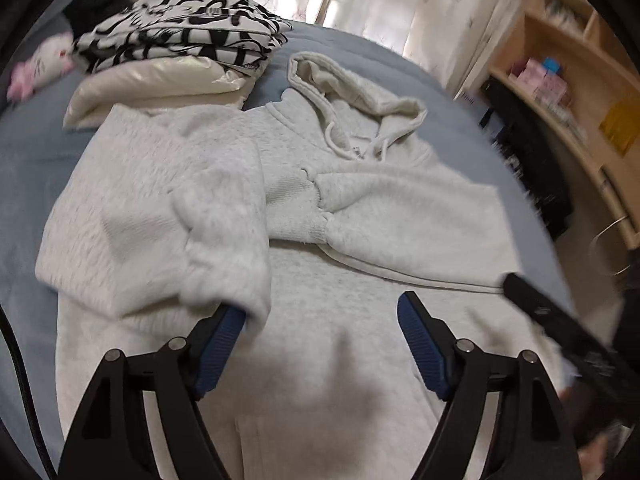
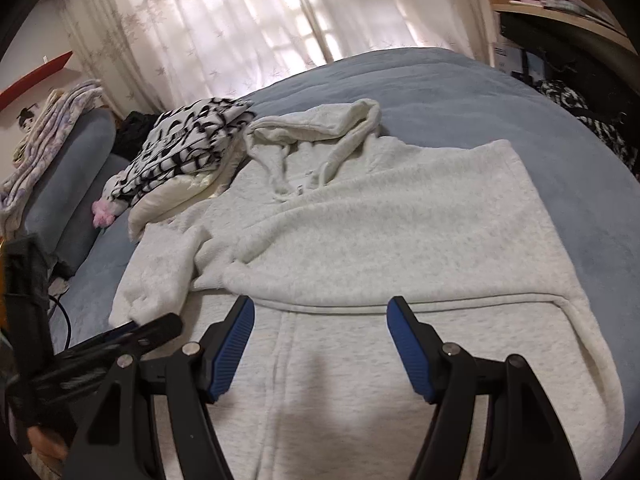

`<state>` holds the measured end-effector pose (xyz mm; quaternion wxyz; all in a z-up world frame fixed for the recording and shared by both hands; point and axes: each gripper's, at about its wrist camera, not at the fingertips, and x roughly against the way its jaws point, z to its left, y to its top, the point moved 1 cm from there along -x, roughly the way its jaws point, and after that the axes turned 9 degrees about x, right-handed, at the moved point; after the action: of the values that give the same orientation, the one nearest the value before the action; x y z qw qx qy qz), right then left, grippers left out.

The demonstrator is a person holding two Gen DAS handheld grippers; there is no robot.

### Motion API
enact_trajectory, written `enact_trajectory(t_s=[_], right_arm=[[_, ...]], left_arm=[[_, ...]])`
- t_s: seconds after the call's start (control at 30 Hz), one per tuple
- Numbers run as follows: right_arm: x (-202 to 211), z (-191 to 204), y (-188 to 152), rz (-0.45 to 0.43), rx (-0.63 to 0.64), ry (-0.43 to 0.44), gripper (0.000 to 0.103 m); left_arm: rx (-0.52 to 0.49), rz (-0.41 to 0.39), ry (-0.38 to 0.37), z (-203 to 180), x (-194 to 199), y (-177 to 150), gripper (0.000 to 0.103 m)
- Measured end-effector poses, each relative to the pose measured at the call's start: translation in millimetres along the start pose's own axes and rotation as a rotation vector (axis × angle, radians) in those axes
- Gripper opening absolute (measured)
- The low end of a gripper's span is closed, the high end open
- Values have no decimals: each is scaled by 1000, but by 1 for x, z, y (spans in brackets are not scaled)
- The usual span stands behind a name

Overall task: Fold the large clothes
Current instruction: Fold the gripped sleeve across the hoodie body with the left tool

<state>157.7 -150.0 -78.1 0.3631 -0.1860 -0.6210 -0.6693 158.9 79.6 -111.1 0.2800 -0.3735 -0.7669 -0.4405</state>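
Observation:
A light grey hoodie [image 1: 328, 280] [image 2: 360, 232] lies front up on the blue bedspread [image 1: 24, 168] [image 2: 500, 96], its hood [image 1: 360, 88] [image 2: 320, 124] toward the curtains. Both sleeves are folded across the chest, and their cuffs meet near the middle. My left gripper [image 1: 320, 306] hovers open over the lower body. The folded left sleeve [image 1: 160, 216] hangs against its left fingertip [image 1: 234, 320], and nothing is between the pads. My right gripper [image 2: 320, 302] is open above the pocket seam and holds nothing. Each gripper shows at the edge of the other's view.
A stack of folded clothes, a black-and-white patterned garment [image 1: 180, 28] [image 2: 188, 148] on a white puffy jacket [image 1: 160, 84], sits beside the hood. A pink plush [image 1: 36, 68] and a grey pillow [image 2: 72, 184] lie further left. Wooden shelves [image 1: 568, 80] stand to the right of the bed.

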Motion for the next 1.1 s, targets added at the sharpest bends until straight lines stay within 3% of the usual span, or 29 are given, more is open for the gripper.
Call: enact_trajectory(t_s=[0.07,0.17,0.5,0.73,0.9,0.93,1.03,1.1], right_arm=[[-2,9,0,3,22,14,69],[-5,30,1,17,89,47,69],[-27,131,12,65,443,150,69],[-66,186,2,139,686,110,69],[-103,213,-10,195,823,8,69],[-109,217,-13,202,854,-24,66],[-119,231,-17,185,953,-102,22],[-112,242,-14,126,1010,-138,20]], left_arm=[[20,-14,-44,8,16,-5,77],[25,-49,-45,18,38,-14,77],[64,-132,121,64,84,-29,77],[155,-153,142,102,95,-26,77],[190,-141,136,119,95,-29,77],[193,-140,137,121,95,-30,77],[198,-140,137,123,95,-32,77],[199,-141,137,123,97,-33,77]])
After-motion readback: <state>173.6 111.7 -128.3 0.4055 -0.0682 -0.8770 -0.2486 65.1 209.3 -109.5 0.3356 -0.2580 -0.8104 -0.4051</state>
